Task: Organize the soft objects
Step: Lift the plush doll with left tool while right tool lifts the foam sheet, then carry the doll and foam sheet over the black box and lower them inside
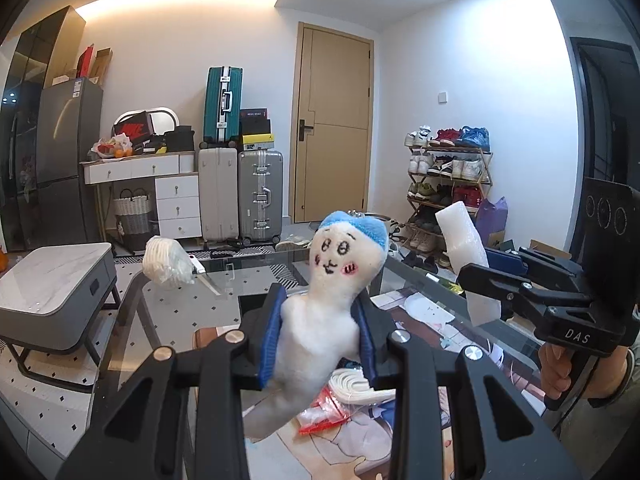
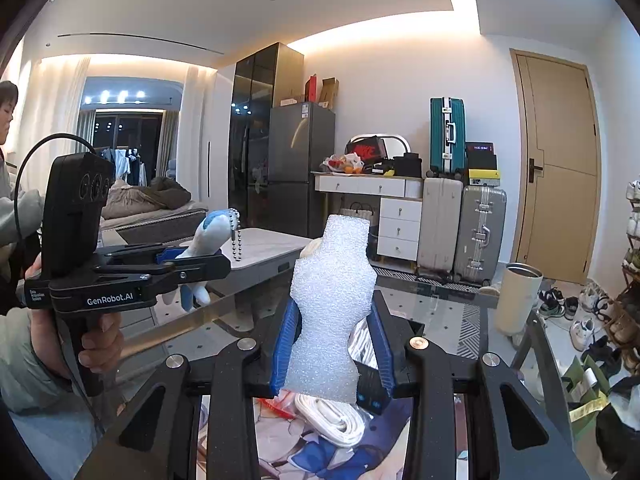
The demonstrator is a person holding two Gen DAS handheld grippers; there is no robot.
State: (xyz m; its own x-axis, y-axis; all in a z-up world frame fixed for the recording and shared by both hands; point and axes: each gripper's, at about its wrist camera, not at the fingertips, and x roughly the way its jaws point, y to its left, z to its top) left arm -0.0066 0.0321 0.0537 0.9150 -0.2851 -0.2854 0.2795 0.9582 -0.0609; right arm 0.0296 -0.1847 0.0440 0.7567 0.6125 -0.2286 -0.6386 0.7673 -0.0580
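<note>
Left wrist view shows the plush doll [image 1: 320, 304] right in front of me, white with a blue cap and a drawn face with pink cheeks. My left gripper [image 1: 320, 336] pinches its soft body from both sides with the blue pads [image 1: 270, 336], and the doll stands up with its head above my fingers, held over the glass table [image 1: 192, 304]. Off to the right in this view, my right gripper [image 1: 478, 276] squeezes the white foam piece [image 1: 466, 256], which sticks up tall. In the right wrist view, the foam piece [image 2: 332, 312] sits between the 2 blue pads [image 2: 286, 344] of my right gripper [image 2: 334, 344], and it looks bumpy and pinched in at the middle. Under my fingers on the table lie a white rolled strap [image 2: 332, 420] and a red and clear plastic bag [image 1: 324, 408]. A bundle in clear wrap [image 1: 166, 260] rests on the far left of the glass. A cream tumbler [image 2: 518, 298] stands on the far right edge.
</note>
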